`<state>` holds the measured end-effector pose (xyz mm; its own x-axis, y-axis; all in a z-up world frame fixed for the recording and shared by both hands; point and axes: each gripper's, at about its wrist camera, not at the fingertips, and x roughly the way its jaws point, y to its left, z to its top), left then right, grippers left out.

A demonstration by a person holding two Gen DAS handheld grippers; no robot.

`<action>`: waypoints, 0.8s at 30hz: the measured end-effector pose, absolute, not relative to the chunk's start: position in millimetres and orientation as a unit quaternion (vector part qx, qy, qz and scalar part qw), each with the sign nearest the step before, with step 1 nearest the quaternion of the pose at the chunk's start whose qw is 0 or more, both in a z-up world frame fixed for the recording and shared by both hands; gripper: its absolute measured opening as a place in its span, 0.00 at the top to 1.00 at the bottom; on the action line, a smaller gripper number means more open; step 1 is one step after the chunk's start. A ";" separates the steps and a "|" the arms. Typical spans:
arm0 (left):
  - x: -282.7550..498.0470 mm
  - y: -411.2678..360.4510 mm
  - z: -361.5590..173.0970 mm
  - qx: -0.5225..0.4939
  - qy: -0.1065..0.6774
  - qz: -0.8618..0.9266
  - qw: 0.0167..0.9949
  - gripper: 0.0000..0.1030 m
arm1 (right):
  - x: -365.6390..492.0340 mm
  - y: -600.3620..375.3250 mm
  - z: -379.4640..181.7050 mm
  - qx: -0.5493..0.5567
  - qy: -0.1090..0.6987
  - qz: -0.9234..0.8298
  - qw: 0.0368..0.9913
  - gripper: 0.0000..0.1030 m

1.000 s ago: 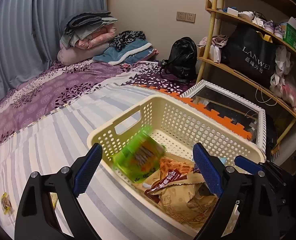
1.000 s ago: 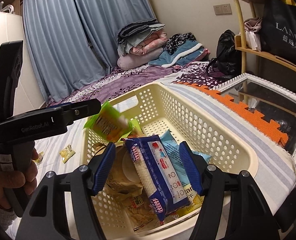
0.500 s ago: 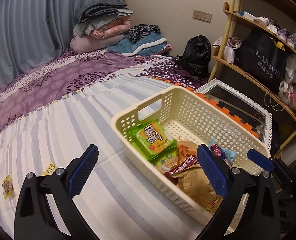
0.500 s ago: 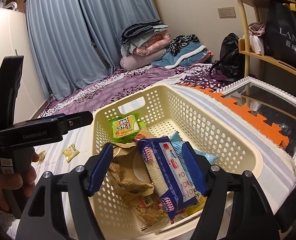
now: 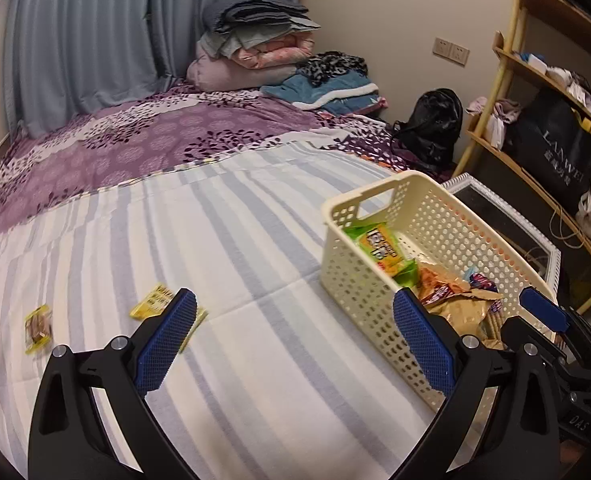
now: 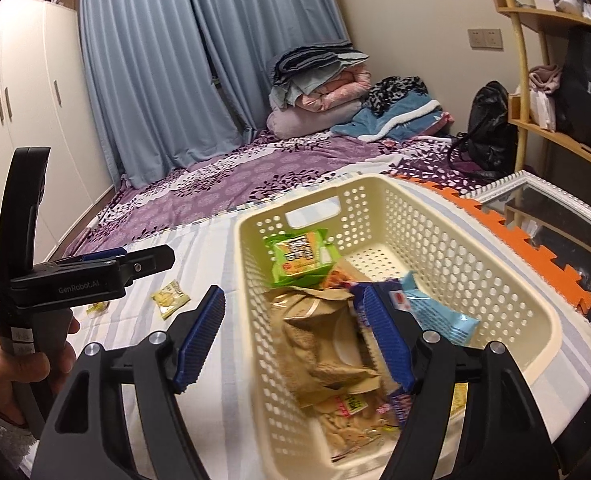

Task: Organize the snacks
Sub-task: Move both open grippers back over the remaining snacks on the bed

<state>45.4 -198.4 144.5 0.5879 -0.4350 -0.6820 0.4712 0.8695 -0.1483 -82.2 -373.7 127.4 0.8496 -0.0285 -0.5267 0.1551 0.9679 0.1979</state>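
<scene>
Green packet now lying in cream basket, dropped seconds ago; left gripper wide, empty, swinging toward yellow sachets (next pick, likely); right gripper half-apart, empty.

left gripper fingers wide, empty | basket right | yellow packets on bedsheet

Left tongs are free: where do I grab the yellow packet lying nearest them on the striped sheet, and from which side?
Take the yellow packet across its short width near the middle, coming from above. It lies flat on the striped sheet, so its edges offer no side hold. The left tongs are open wide enough to straddle it.
</scene>
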 end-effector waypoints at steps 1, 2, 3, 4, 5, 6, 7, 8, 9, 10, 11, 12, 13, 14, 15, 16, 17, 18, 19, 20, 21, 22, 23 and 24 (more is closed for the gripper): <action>45.9 -189.6 143.4 0.019 0.376 -0.249 0.892 0.03 | -81.1 -369.2 127.5 0.115 0.271 -0.043 0.955 0.30; 45.9 -179.8 142.2 0.014 0.377 -0.242 0.894 0.03 | -79.6 -364.0 127.3 0.113 0.273 -0.038 0.955 0.30; 46.3 -171.5 141.1 0.009 0.378 -0.236 0.895 0.03 | -77.5 -358.1 127.3 0.109 0.274 -0.031 0.955 0.30; 46.5 -162.3 139.7 0.005 0.379 -0.230 0.897 0.03 | -75.3 -353.4 127.4 0.106 0.276 -0.026 0.955 0.30; 46.4 -152.9 138.3 0.000 0.380 -0.223 0.898 0.03 | -73.7 -347.7 126.9 0.103 0.278 -0.021 0.955 0.30; 46.4 -142.4 136.4 -0.004 0.380 -0.214 0.900 0.03 | -71.6 -341.0 126.7 0.100 0.280 -0.014 0.955 0.30; 46.4 -132.1 134.4 -0.009 0.381 -0.206 0.901 0.03 | -69.8 -335.0 126.5 0.097 0.281 -0.009 0.955 0.30; 46.5 -123.5 132.4 -0.012 0.382 -0.199 0.902 0.03 | -67.8 -328.2 126.1 0.093 0.282 -0.002 0.955 0.30; 46.5 -112.8 130.1 -0.014 0.383 -0.187 0.905 0.03 | -66.1 -322.6 125.6 0.090 0.283 0.003 0.955 0.30; 47.1 -102.4 127.7 -0.017 0.384 -0.176 0.906 0.03 | -64.2 -317.1 124.7 0.087 0.285 0.008 0.955 0.30; 47.3 -93.3 125.2 -0.021 0.386 -0.169 0.906 0.03 | -62.6 -313.7 123.7 0.085 0.287 0.012 0.954 0.30; 47.8 -85.0 123.0 -0.024 0.388 -0.163 0.907 0.03 | -60.0 -307.6 122.0 0.083 0.291 0.019 0.953 0.30; 47.9 -75.4 120.2 -0.028 0.390 -0.155 0.907 0.03 | -58.3 -302.4 120.3 0.080 0.293 0.023 0.952 0.30; 47.3 -67.4 117.4 -0.031 0.392 -0.150 0.907 0.03 | -56.6 -297.0 118.6 0.077 0.297 0.027 0.951 0.30; 47.5 -57.9 114.0 -0.034 0.395 -0.143 0.907 0.03 | -54.5 -294.1 117.6 0.075 0.300 0.031 0.951 0.30; 47.5 -50.0 110.8 -0.037 0.398 -0.136 0.906 0.03 | -53.3 -290.0 116.6 0.072 0.302 0.035 0.950 0.30; 48.1 -40.8 106.8 -0.039 0.403 -0.127 0.906 0.03 | -51.6 -285.7 115.1 0.070 0.304 0.038 0.949 0.30; 48.1 -33.9 103.4 -0.042 0.406 -0.121 0.905 0.03 | -49.5 -281.3 113.2 0.067 0.308 0.042 0.948 0.30; 48.7 -25.7 99.4 -0.046 0.410 -0.116 0.903 0.03 | -47.3 -277.7 111.4 0.065 0.311 0.046 0.947 0.30; 47.9 -19.0 95.9 -0.050 0.413 -0.110 0.903 0.03 | -46.2 -274.7 109.9 0.063 0.313 0.050 0.946 0.30; 49.1 -11.4 92.8 -0.054 0.415 -0.103 0.902 0.03 | -44.3 -270.2 107.7 0.060 0.317 0.054 0.945 0.30; 50.4 -4.6 90.3 -0.056 0.417 -0.095 0.902 0.03 | -42.5 -266.2 105.8 0.057 0.320 0.057 0.944 0.30; 51.7 2.8 87.3 -0.059 0.420 -0.088 0.901 0.03 | -41.1 -263.8 103.8 0.054 0.322 0.060 0.943 0.30; 52.3 7.5 84.8 -0.063 0.421 -0.082 0.901 0.03 | -38.9 -260.4 101.4 0.052 0.326 0.063 0.942 0.30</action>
<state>52.3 7.5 84.8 0.6317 -0.2009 -0.7487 0.0951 0.9786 -0.1824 -38.9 -260.4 101.4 0.7796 0.1534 -0.6072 -0.0858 0.9866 0.1390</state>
